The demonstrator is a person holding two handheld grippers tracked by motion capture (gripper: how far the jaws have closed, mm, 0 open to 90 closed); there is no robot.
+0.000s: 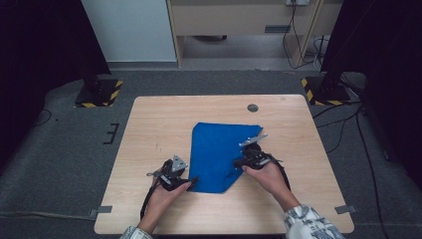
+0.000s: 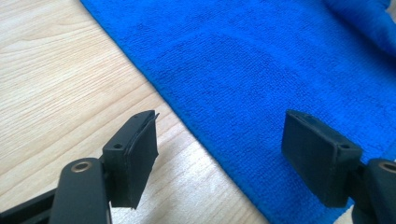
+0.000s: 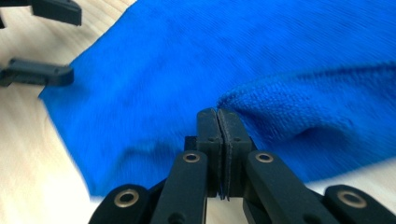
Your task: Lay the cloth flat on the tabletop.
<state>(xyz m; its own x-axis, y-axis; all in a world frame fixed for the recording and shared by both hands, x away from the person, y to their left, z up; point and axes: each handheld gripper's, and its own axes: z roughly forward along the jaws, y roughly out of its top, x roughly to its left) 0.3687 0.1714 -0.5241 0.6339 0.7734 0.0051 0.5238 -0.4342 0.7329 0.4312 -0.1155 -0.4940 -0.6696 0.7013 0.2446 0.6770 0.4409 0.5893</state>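
A blue cloth lies on the wooden table, with its near end narrowing to a point. My left gripper rests at the cloth's near left edge with its jaws open; that edge of the cloth runs between them, untouched by the pads. My right gripper is at the cloth's right side. Its jaws are shut on a raised fold of the cloth, which stays sharp while the rest blurs. The left gripper stands open at the far edge.
A round cable hole sits in the table's far side. Bare wood surrounds the cloth. Two stand bases with yellow-black stripes stand on the carpet beyond the far corners, with cables on the right.
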